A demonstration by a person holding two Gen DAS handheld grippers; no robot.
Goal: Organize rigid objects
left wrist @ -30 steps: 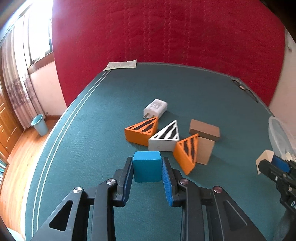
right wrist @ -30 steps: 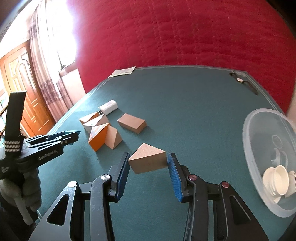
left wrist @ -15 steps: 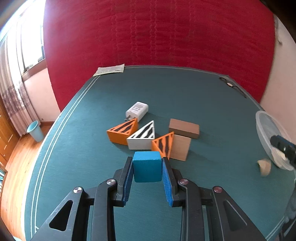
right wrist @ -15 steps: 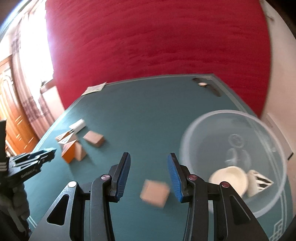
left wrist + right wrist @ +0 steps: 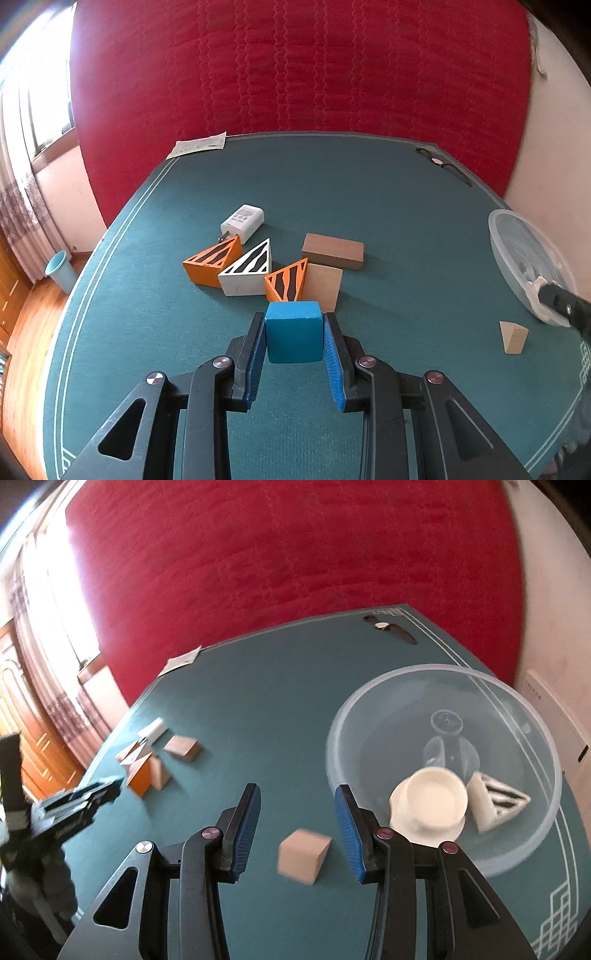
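The left claw point(image 5: 294, 334) grips a blue cube point(image 5: 293, 331) between its pads, held above the green desk point(image 5: 388, 221). The right claw point(image 5: 297, 825) is open and empty, and a plain wooden wedge point(image 5: 303, 856) lies on the desk below the gap, touching neither pad. Just right of it stands a clear bowl point(image 5: 443, 675) holding a white cup point(image 5: 432, 801) and 1 striped white wedge point(image 5: 495, 801). Near the desk's left side, 2 orange striped wedges point(image 5: 212, 262) and a brown block point(image 5: 332, 252) lie clustered.
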